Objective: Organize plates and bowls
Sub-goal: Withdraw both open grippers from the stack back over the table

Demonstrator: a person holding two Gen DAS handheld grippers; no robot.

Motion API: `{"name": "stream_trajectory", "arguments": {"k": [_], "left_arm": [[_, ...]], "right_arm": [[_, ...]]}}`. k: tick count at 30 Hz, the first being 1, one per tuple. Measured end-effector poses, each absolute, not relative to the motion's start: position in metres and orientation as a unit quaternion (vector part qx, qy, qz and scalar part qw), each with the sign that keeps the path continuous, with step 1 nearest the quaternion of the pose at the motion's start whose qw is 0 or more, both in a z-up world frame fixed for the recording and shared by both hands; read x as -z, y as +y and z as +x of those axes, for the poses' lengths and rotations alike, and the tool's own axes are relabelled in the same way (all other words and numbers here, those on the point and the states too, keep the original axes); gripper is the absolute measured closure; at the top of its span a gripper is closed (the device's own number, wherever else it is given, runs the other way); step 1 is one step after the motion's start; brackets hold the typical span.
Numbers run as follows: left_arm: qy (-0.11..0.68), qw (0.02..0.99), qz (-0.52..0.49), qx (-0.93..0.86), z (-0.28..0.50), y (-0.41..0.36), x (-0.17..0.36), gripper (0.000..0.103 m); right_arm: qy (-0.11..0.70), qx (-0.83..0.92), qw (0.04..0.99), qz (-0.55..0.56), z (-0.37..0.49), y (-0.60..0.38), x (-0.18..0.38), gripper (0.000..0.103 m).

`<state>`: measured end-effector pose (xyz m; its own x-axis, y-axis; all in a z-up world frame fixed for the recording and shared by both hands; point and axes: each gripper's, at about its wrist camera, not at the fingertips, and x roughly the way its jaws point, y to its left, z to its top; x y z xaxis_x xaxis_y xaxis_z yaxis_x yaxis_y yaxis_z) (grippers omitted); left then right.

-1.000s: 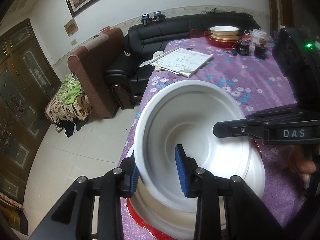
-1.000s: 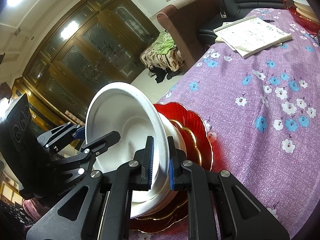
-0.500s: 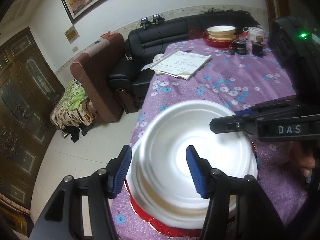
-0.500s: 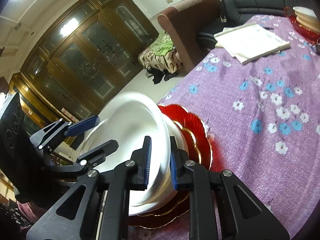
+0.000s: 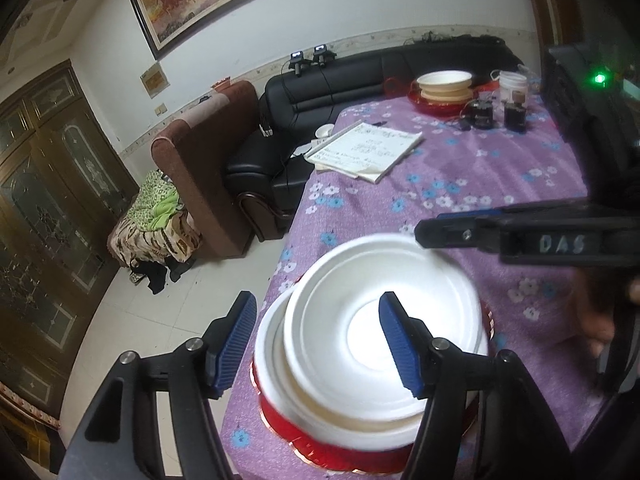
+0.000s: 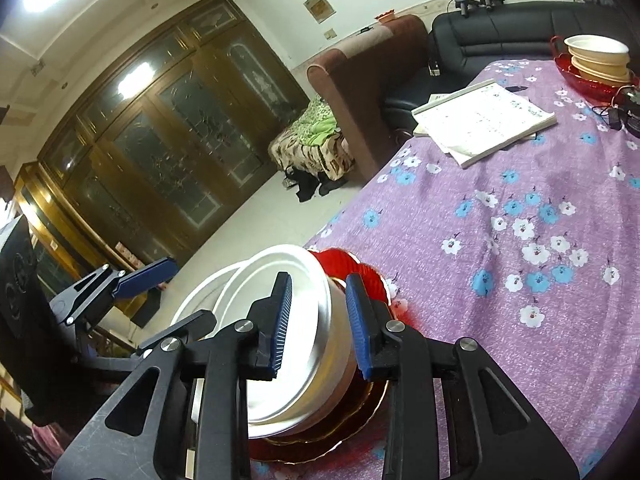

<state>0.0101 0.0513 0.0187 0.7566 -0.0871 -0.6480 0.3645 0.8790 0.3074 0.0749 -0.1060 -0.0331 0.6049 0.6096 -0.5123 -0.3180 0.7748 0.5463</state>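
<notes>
At the near left corner of the table (image 5: 500, 184), a white bowl (image 5: 384, 336) sits on top of a second white bowl (image 5: 272, 344), and both rest on a red plate (image 6: 360, 272) with a gold rim. I judge that they are nested like this to make one tidy stack, the same as the far stack of bowls (image 5: 444, 86) on its red dish at the other end of the table. The top bowl is a little off-centre and leans toward the right side, so it is not yet fully seated in the lower one.

My left gripper (image 5: 316, 340) is spread wide and its jaws are opening; the near rim of the top bowl lies between the blue pads, but they do not press on it. My right gripper (image 6: 318, 316) reaches in from the right side. Its jaws are also opening, only a small way, and the bowl's wall stands in the gap between the pads. I see space on both sides of the wall, so I think the pinch is released. A notebook (image 5: 368, 148) lies in the middle of the table, well apart from the stack.
</notes>
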Motion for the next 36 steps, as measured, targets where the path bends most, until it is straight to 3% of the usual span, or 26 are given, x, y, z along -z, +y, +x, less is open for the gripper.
{"name": "stream_trajectory", "arguments": {"k": [10,16,36], "left_arm": [[0.31,0.918,0.247,-0.015,0.042,0.023,-0.03,0.027],[0.357,0.908,0.203,-0.087,0.073,0.039,-0.027,0.027],[0.323,0.916,0.213,-0.104,0.039,0.031,-0.047,0.027]], "right_arm": [[0.343,-0.229,0.885,0.217,0.078,-0.126,0.027,0.074],[0.33,-0.221,0.886,0.237,0.075,-0.141,0.016,0.074],[0.276,-0.206,0.912,0.224,0.034,-0.155,-0.028,0.075]]}}
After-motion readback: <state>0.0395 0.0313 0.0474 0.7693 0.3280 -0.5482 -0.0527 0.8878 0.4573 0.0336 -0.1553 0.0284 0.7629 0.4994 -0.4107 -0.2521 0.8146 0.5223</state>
